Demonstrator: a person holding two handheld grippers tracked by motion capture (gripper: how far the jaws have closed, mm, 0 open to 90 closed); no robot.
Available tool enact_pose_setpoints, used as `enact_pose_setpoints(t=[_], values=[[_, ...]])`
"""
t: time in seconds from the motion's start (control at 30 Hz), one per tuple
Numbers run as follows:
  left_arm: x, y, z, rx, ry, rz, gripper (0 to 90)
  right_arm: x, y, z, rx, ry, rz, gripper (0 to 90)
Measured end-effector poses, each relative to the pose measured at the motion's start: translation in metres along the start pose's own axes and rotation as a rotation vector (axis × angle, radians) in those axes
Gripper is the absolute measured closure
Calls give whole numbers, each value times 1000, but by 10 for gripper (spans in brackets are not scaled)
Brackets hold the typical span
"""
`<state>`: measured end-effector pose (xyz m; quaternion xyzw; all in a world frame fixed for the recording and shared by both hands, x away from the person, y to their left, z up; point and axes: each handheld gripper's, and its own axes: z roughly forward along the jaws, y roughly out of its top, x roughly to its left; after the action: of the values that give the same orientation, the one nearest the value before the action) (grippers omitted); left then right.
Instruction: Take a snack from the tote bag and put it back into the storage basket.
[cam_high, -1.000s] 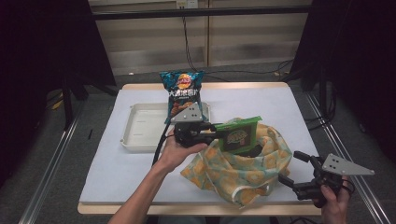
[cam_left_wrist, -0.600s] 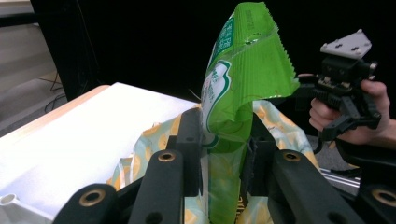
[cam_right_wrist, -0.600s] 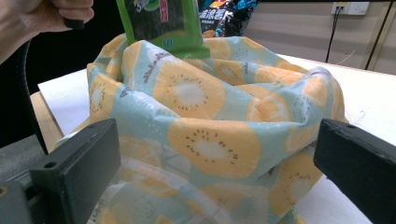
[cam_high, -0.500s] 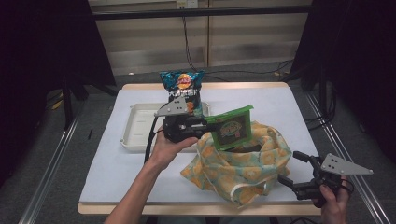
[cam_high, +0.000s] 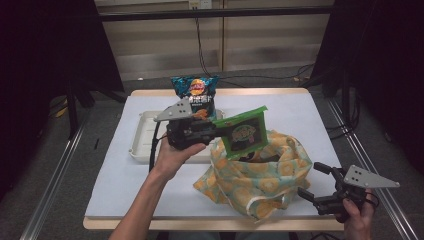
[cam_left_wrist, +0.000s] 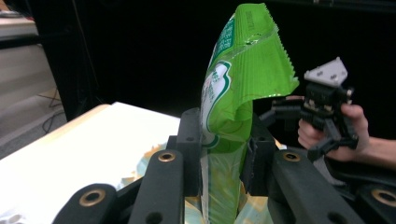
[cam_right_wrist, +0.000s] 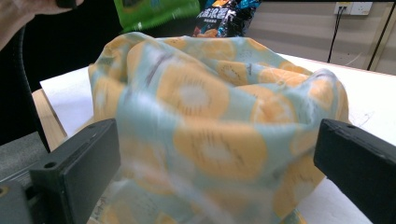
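The green snack packet (cam_high: 243, 134) has been lifted higher since the earlier frame and is held clamped in the left gripper (cam_high: 216, 131) above the patterned cloth bag (cam_high: 260, 175). The right gripper (cam_high: 312, 182) is held with jaws spread, ungripped, just beside the bag at the table's (cam_high: 125, 175) near edge.

A green snack packet (cam_high: 245, 134) hangs tilted in the air, pinched at one edge, above the open orange-patterned cloth bag (cam_high: 260, 177).
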<state>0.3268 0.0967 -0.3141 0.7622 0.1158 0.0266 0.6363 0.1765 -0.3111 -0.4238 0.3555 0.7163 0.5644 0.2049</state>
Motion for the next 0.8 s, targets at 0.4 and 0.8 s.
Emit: enact_pose_setpoints(t=[0.4,0.8], values=[[16,10,-44,-7,49,2,732,0,0,0,1,-1,1,1],[38,-6,-59,62,95,-35,732,0,0,1,3,-9,7,1]])
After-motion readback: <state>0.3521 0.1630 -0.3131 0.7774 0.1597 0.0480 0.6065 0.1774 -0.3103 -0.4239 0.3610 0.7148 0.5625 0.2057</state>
